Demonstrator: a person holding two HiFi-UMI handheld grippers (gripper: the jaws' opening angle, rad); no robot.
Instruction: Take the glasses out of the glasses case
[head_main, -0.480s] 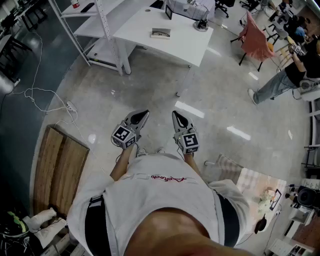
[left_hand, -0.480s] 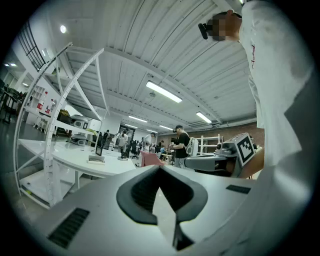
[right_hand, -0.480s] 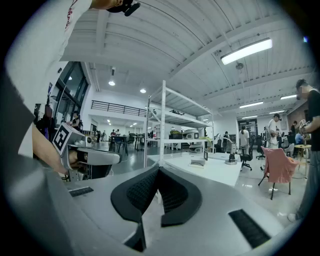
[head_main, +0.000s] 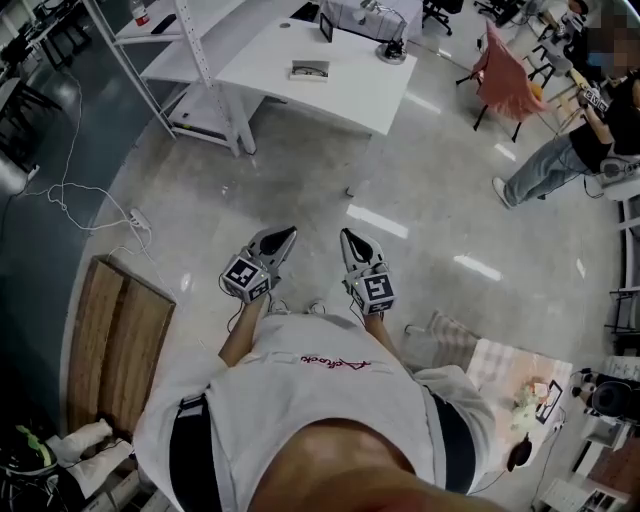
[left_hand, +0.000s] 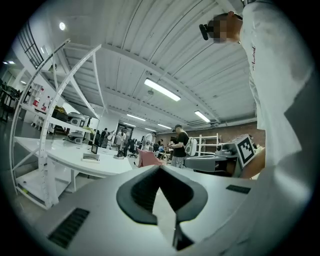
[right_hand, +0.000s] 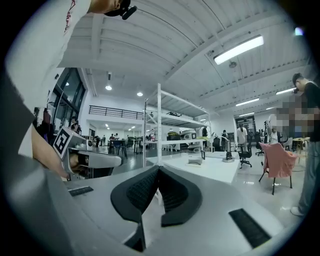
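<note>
Hovering level above the glossy floor, the grey left gripper and grey right gripper have jaws pressed together, empty; the small grey glasses case lies well ahead on the white table.

I stand on a glossy grey floor. Ahead, a white counter sits beside white shelving. Strip lights run along the ceiling.

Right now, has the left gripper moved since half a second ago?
No. The left gripper sits just as far from the wooden board as before.
</note>
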